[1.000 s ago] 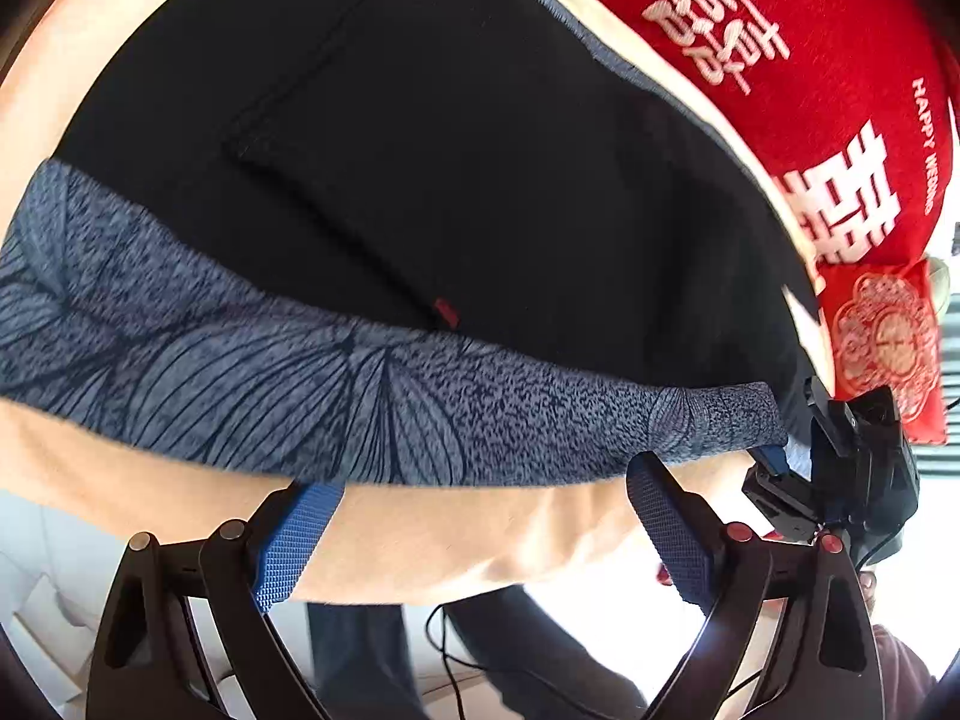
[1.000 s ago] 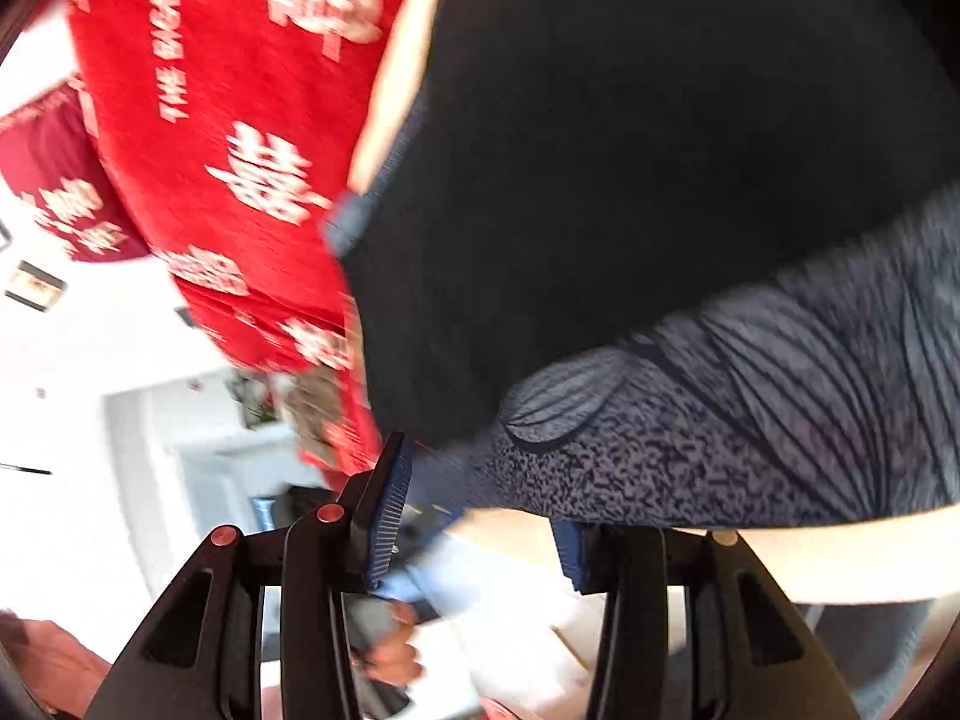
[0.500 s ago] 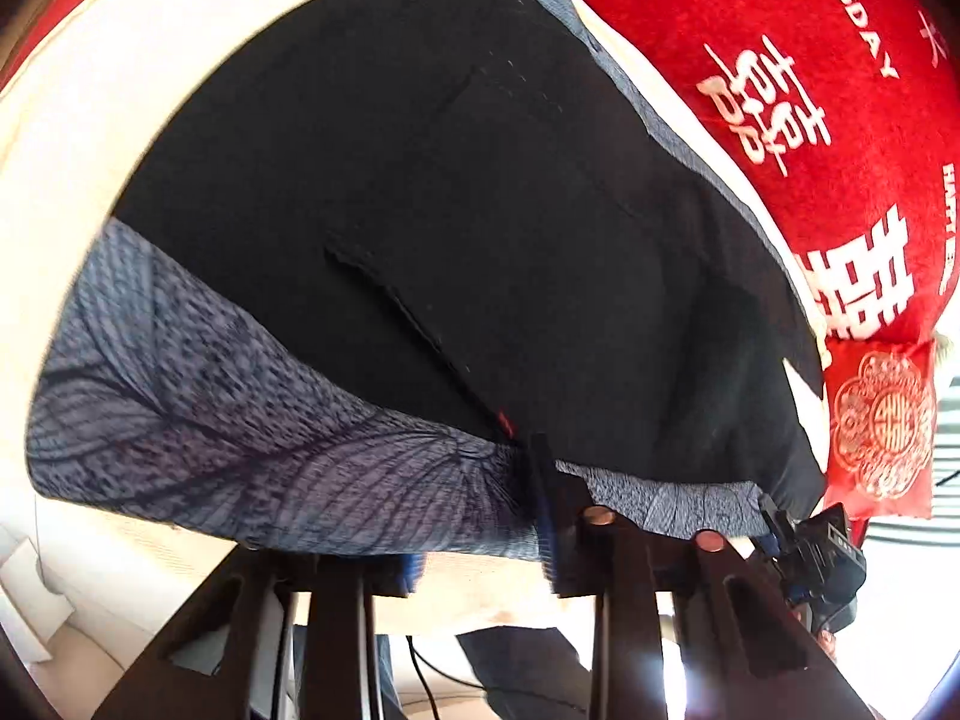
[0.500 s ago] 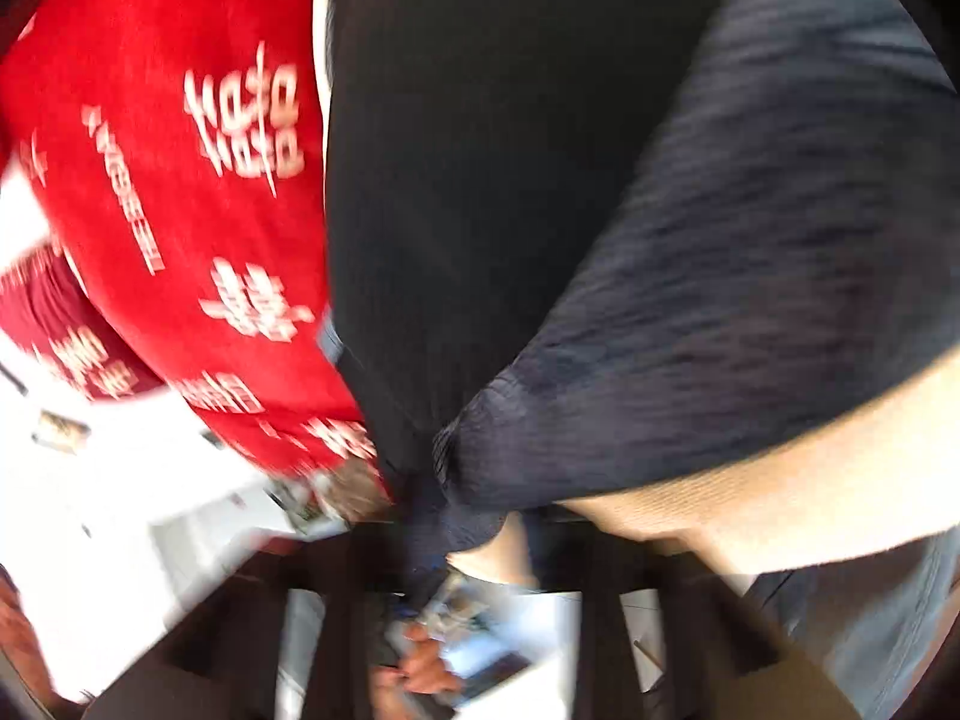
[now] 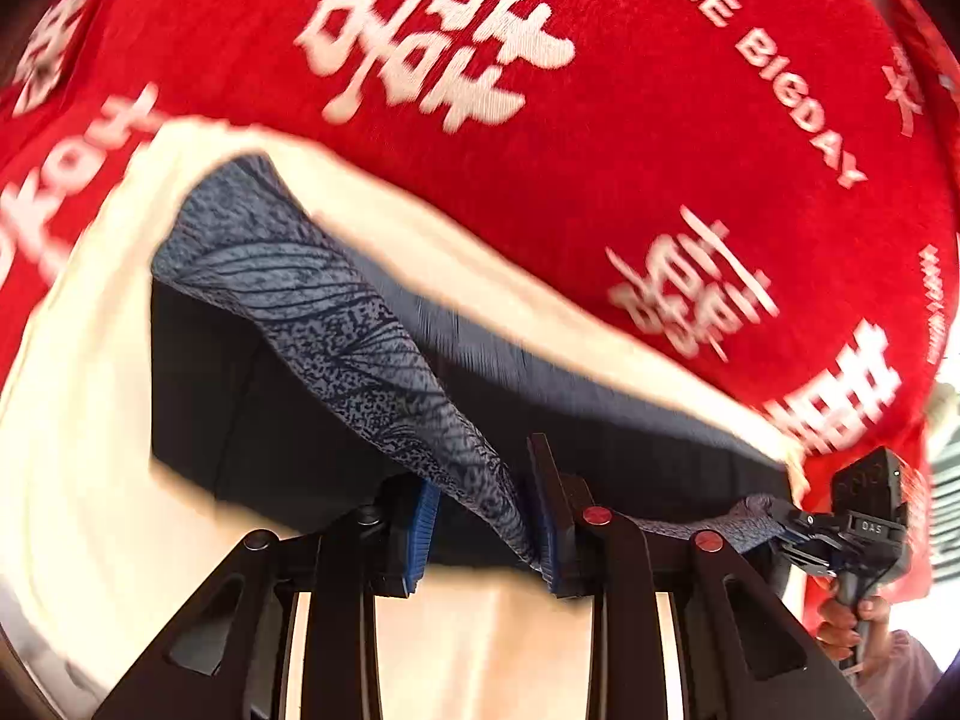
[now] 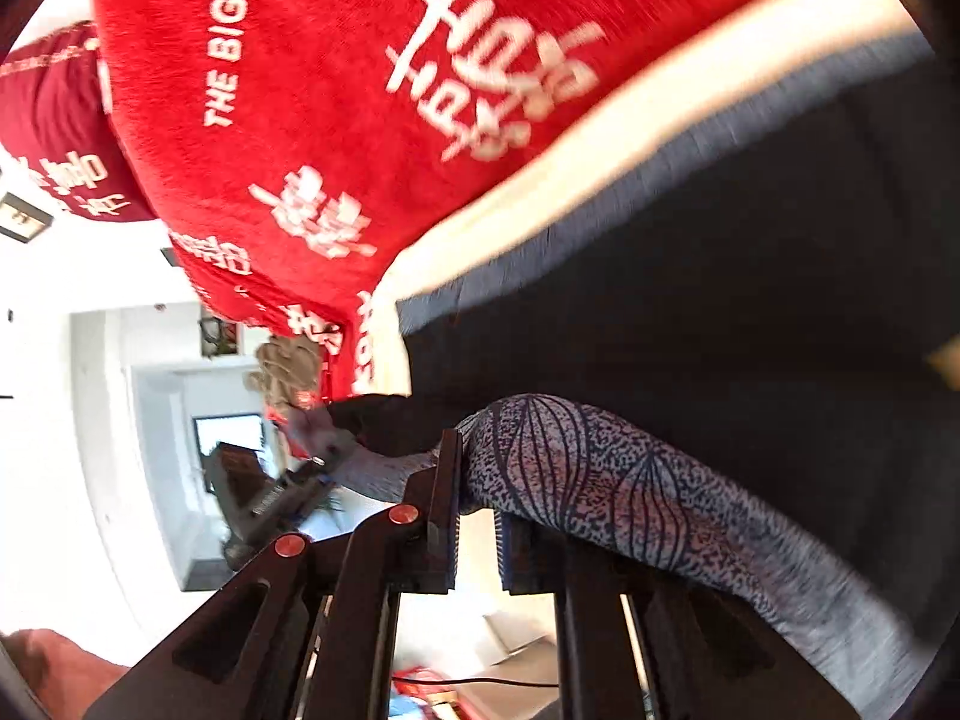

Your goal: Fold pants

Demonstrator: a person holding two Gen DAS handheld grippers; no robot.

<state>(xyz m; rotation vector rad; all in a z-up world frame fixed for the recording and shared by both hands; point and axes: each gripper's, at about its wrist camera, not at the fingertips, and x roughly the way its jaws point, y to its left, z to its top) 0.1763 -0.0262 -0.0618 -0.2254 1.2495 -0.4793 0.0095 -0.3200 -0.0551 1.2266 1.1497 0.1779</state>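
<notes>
Black pants [image 5: 240,408] with a blue leaf-patterned waistband [image 5: 336,324] lie on a cream sheet [image 5: 78,420]. My left gripper [image 5: 483,504] is shut on the waistband, which is raised and stretches back from the pads over the black fabric. The right gripper [image 5: 786,519] shows at the right, clamped on the band's other end. In the right wrist view the waistband [image 6: 600,480] runs between the pads of my right gripper [image 6: 477,504]. Its jaws are opening slightly but still pinch the cloth. The black pants [image 6: 750,300] fill the right side there.
A red blanket [image 5: 600,150] with white lettering covers the far part of the bed, also seen as the red blanket [image 6: 330,90] in the right wrist view. A hand [image 5: 840,624] holds the right gripper's handle. White room walls and a doorway [image 6: 162,420] lie beyond the bed's edge.
Both grippers closed on the waistband, then lifted it and carried it toward the red blanket. The band, flat on the sheet before, now hangs raised over the black fabric.
</notes>
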